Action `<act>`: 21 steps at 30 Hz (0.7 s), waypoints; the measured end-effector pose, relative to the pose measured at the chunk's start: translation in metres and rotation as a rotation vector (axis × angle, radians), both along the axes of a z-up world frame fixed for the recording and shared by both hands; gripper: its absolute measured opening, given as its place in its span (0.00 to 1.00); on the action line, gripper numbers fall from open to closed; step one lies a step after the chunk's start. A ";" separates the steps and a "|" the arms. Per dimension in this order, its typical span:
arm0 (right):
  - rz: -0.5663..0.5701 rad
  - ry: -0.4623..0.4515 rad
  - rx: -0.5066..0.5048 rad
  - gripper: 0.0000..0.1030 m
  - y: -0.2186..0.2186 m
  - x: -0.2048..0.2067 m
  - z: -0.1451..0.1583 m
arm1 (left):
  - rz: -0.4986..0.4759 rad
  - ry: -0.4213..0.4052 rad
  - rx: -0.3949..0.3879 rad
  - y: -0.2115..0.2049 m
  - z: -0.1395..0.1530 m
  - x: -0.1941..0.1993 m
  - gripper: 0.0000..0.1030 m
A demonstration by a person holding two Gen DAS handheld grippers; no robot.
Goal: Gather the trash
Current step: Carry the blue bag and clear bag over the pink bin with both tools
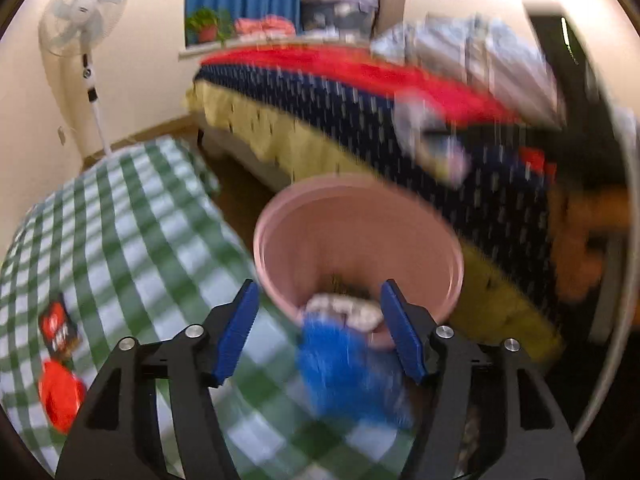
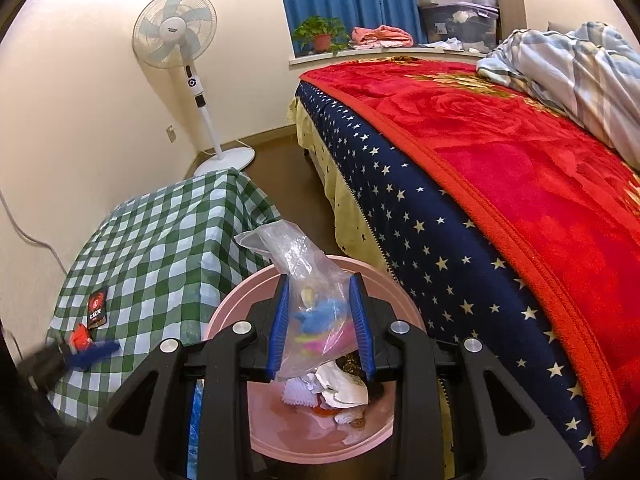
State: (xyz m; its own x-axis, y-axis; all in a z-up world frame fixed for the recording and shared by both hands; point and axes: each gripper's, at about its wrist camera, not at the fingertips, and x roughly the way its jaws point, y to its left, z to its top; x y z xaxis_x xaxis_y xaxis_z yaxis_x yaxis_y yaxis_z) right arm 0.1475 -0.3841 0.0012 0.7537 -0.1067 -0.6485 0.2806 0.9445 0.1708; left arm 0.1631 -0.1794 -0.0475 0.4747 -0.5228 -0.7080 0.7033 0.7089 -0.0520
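Note:
A pink trash bin stands on the floor between the checked table and the bed; it also shows in the right wrist view, with crumpled paper and scraps inside. My left gripper is open above the table edge near the bin, with a blurred blue object between and below its fingers. My right gripper is shut on a clear plastic bag with coloured bits inside, held over the bin. A black packet and a red object lie on the table.
A green-checked tablecloth covers the table. A bed with a red blanket stands to the right of the bin. A standing fan is by the far wall. The black packet and red object show in the left wrist view too.

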 end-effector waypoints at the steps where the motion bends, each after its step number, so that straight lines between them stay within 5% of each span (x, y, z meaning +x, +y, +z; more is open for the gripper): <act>1: -0.005 -0.002 0.004 0.30 -0.001 -0.001 0.001 | -0.005 0.024 0.020 0.000 -0.009 -0.004 0.48; 10: 0.005 0.004 0.008 0.30 0.002 -0.004 0.001 | -0.030 0.068 0.047 0.006 -0.024 -0.012 0.01; 21: 0.021 0.008 0.003 0.30 0.005 -0.009 0.003 | 0.033 0.001 -0.051 0.000 0.005 0.009 0.01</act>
State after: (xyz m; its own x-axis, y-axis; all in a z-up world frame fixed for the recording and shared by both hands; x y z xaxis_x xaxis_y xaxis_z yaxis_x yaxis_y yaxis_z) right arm 0.1388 -0.3787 0.0040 0.7504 -0.0888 -0.6549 0.2621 0.9497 0.1716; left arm 0.1722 -0.1789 -0.0428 0.4914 -0.5419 -0.6818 0.6794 0.7283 -0.0893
